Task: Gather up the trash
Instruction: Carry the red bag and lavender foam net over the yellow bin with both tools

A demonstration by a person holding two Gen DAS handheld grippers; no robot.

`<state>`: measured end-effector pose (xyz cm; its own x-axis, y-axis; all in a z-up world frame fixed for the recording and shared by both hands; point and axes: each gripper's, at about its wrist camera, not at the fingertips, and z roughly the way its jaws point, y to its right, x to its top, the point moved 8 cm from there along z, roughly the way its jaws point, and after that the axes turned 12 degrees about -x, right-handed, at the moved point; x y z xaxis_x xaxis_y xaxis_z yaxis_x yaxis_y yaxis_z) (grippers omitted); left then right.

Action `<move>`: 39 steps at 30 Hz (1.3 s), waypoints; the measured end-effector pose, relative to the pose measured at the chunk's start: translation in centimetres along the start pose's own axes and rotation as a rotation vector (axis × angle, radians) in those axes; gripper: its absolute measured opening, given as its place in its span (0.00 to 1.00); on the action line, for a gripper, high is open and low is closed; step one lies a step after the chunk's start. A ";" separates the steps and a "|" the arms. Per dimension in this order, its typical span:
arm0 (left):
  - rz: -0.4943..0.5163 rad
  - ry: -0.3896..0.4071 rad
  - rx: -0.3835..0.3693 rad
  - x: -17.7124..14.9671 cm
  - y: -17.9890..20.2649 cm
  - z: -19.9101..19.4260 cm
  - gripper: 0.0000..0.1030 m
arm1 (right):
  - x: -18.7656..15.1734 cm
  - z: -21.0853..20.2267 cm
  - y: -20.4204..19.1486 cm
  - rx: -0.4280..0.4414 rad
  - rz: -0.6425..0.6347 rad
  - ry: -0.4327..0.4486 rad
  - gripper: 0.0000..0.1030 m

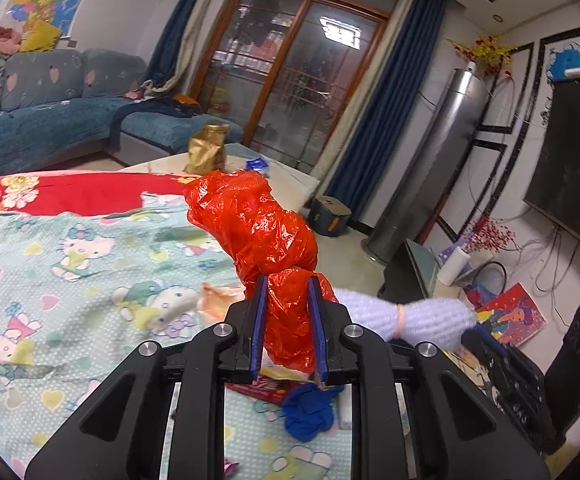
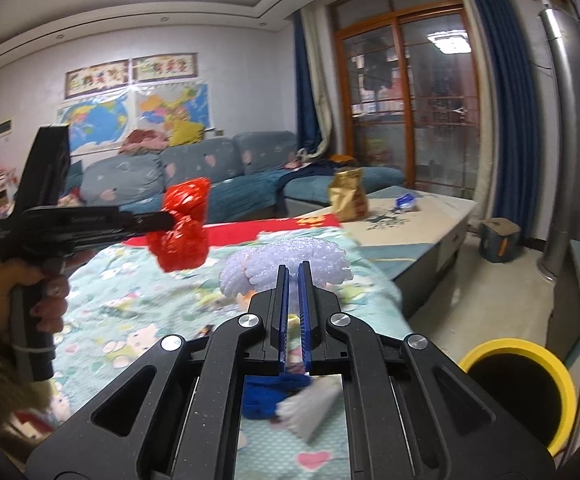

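carrying two pieces of trash at once, both held up off the surface. left gripper (image 1: 287, 300) has its jaws clamped on the knotted neck of a crumpled red plastic bag (image 1: 257, 224); the bag's bulk stands out beyond the tips, clear of the cloth. right gripper (image 2: 293, 280) has its jaws drawn nearly together, pinching a pale lilac foam net sleeve (image 2: 285, 260) by its edge; the rest of the sleeve puffs out ahead of the tips.

step in hand, by my reading: pick-up done for both, transfer to the bin pending. yellow-rimmed bin (image 2: 530, 384) sits on the floor low at the right of the right wrist view, mouth open and dark. next move calls for swinging each load over that mouth before letting go; the bag is light and springy and may cling to a pad.

more trash waits on the cloth: a blue crumpled wad (image 1: 308, 412), a red printed wrapper (image 1: 263, 390), a white fan-like scrap (image 2: 314, 408).

surface: a cartoon-cat cloth (image 1: 69, 280) in pale green, red blanket (image 1: 81, 192) at its far edge. beyond, a gold bag (image 1: 205, 148) on a marble coffee table (image 1: 290, 180). room: blue sofa (image 1: 49, 120), wood-framed glass doors (image 1: 290, 72), blue curtains, maps on the wall.
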<state>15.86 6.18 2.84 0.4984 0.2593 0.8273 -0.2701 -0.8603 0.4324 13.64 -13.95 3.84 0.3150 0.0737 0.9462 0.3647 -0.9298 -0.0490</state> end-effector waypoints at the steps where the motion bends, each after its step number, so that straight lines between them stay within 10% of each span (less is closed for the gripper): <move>1: 0.006 -0.005 -0.008 -0.1 0.4 0.3 0.18 | 0.1 0.0 0.6 -0.013 0.005 0.002 0.03; 39: 0.191 -0.293 -0.280 -8.3 15.5 15.6 0.18 | -5.4 -1.3 20.4 -0.493 0.192 -0.123 0.03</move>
<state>20.38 -16.12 -2.93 0.6193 -0.0628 0.7826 -0.5726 -0.7181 0.3955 18.17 -33.77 -1.88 0.4470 -0.1002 0.8889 -0.1545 -0.9874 -0.0336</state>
